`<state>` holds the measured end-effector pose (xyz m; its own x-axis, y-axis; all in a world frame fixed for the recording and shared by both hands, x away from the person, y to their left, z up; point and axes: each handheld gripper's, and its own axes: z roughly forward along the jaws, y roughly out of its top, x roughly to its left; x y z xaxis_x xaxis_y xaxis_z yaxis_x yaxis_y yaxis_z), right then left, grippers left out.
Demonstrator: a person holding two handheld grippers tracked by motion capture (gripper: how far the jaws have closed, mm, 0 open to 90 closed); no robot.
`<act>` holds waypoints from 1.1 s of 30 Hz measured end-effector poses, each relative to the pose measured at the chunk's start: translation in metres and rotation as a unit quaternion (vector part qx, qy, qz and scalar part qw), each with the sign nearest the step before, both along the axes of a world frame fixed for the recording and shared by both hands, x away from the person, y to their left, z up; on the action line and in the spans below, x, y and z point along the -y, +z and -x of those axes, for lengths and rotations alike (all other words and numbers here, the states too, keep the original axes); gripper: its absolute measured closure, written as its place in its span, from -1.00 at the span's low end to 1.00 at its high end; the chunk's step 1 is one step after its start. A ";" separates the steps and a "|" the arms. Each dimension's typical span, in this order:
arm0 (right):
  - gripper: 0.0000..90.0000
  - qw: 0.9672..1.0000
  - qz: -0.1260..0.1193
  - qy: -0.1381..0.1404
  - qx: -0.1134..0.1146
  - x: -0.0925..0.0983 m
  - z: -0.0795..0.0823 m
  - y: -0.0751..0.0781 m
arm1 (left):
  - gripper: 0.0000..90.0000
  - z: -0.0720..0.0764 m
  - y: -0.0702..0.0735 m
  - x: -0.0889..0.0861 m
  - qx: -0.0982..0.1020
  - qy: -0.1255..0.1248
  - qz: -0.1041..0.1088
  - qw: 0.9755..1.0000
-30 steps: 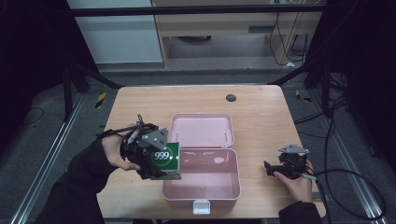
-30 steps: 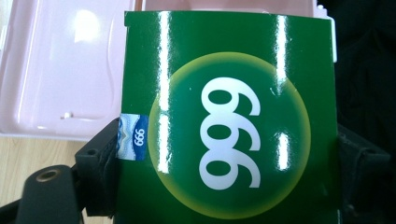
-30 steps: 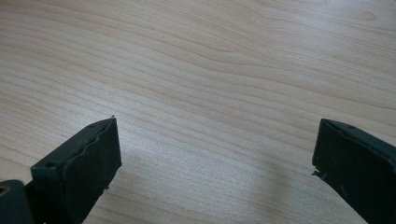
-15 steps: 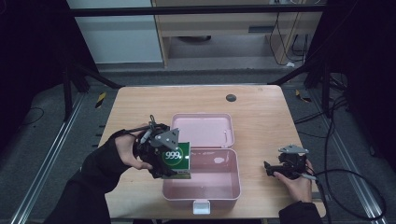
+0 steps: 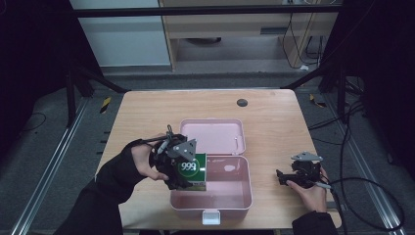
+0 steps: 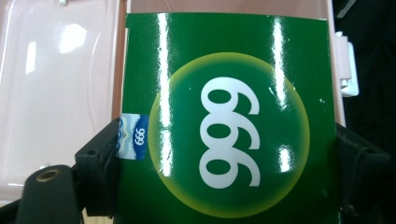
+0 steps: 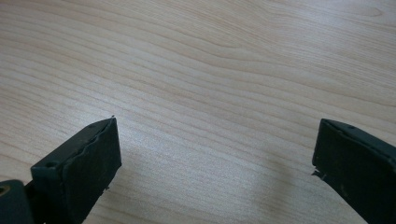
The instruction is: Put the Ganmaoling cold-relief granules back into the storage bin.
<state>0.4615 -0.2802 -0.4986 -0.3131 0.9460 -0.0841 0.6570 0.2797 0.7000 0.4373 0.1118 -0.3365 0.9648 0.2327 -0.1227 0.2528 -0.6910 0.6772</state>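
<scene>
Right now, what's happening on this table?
A person's left tongs are clamped on a green box marked 999, holding it over the left edge of an open pink case. The right tongs rest open on the wooden table, gripping nothing.

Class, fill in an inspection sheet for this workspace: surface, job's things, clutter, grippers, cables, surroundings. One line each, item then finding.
Surface: wooden table, bare apart from the items below.
Job's things: open pink box with its lid laid back; green "999" carton held at the box's left edge, over its inside.
Clutter: small dark round thing near the table's far edge.
Grippers: left gripper clamped on the carton's sides; right gripper open and empty at the table's right, wood grain between its jaws.
Cables: black cable trails from the right gripper off the table's right side.
Surroundings: dark frame posts, grey floor, cabinets beyond the table.
</scene>
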 end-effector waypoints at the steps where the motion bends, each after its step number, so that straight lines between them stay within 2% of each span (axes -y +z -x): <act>1: -0.97 1.000 0.000 0.000 0.000 0.000 0.000 0.000 | -0.68 -0.001 -0.001 0.000 0.001 -0.002 -0.004 1.000; 3: -0.97 1.000 0.001 0.001 0.001 0.000 0.000 0.000 | -0.68 -0.001 -0.005 0.000 0.004 -0.002 -0.007 1.000; 17: -0.97 1.000 0.005 0.004 -0.004 -0.001 -0.001 -0.002 | -0.68 -0.001 -0.036 0.002 -0.015 0.017 -0.005 1.000; 25: -0.97 1.000 0.006 0.005 -0.006 -0.001 -0.001 -0.002 | -0.68 0.000 -0.049 0.003 -0.026 0.035 0.005 0.999; 28: -0.97 1.000 0.007 0.006 -0.005 -0.001 -0.001 -0.002 | -0.68 0.000 -0.052 0.004 -0.028 0.033 0.002 0.999; 33: -0.97 1.000 0.007 0.006 -0.006 -0.002 -0.001 -0.003 | -0.68 0.001 -0.060 0.005 -0.037 0.044 0.014 0.998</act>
